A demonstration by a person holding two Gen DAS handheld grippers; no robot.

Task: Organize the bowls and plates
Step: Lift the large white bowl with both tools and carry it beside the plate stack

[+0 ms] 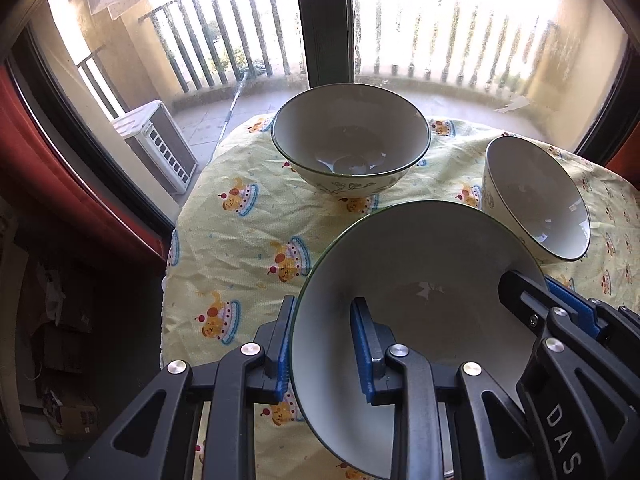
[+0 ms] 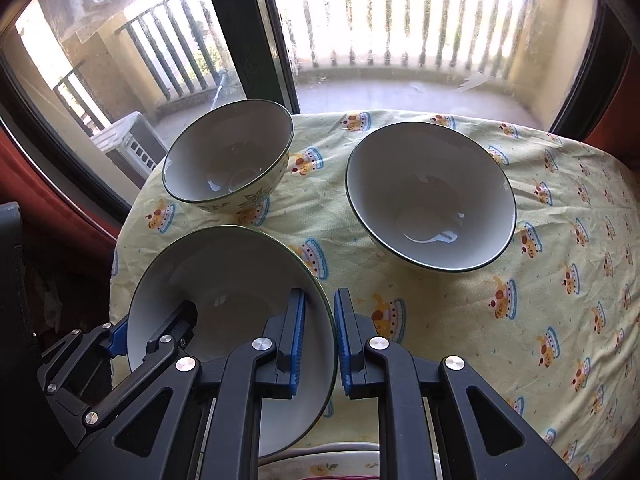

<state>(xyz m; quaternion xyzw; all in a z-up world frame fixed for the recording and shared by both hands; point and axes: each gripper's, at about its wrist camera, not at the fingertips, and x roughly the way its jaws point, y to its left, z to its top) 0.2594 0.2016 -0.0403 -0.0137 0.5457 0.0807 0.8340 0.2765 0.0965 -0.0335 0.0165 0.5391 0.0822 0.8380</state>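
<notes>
- Near bowl (image 1: 400,312) clamped at opposite rims by left gripper (image 1: 320,352) and right gripper (image 2: 320,336).
- Two bowls (image 2: 430,196) at frame top remained unstacked on surface (image 2: 540,280).

Three bowls were in sight on a table draped in one yellow tablecloth (image 2: 460,320) printed with cartoon cakes: a near bowl (image 2: 240,304), tilted and gripped at its rim from both sides, a far bowl (image 2: 228,152) toward the window, and a third bowl (image 2: 430,196) standing to the right. Two grippers were counted, the left gripper (image 1: 326,344) and the right gripper (image 2: 319,340), each with two blue-padded fingers, one inside and one outside the near bowl's wall. Part of one patterned dish (image 2: 320,466) showed at the bottom edge of the right wrist view. One white appliance (image 1: 160,144) stood outside on the balcony.
</notes>
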